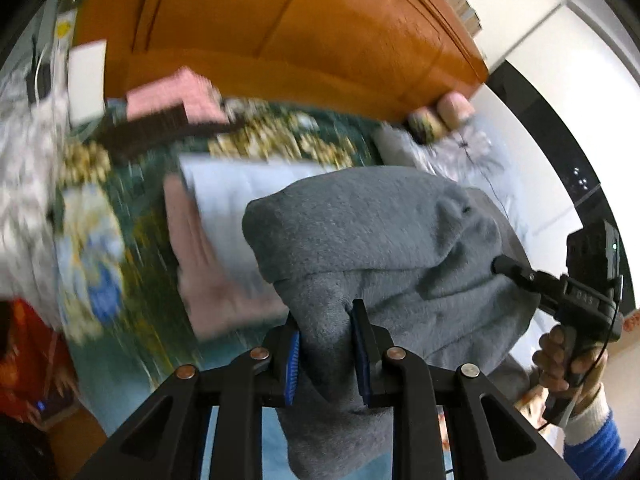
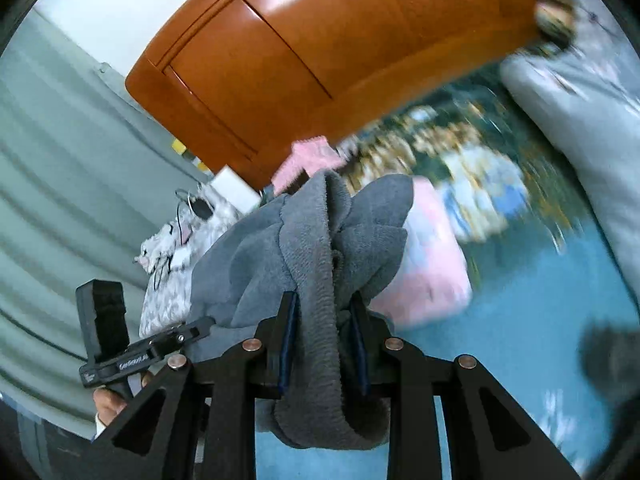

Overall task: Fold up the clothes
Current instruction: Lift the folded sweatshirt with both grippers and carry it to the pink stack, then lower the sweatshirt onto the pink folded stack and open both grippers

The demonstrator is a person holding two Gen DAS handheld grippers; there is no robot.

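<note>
A grey fleece garment (image 1: 384, 240) hangs bunched in the air above the bed, held by both grippers. My left gripper (image 1: 326, 332) is shut on one thick fold of it. My right gripper (image 2: 324, 320) is shut on another fold of the grey garment (image 2: 304, 248), which drapes down between its fingers. The right gripper (image 1: 508, 268) also shows at the right of the left wrist view, biting the cloth's far edge, with a hand (image 1: 560, 360) on its handle. The left gripper's body (image 2: 132, 356) shows at the lower left of the right wrist view.
Below lies a bed with a green and blue flowered cover (image 1: 132, 208). A folded pile of pink and pale blue clothes (image 1: 216, 240) rests on it. An orange wooden headboard (image 1: 280, 32) stands behind. Grey pillows (image 2: 592, 128) lie at the side. Much of the background is motion-blurred.
</note>
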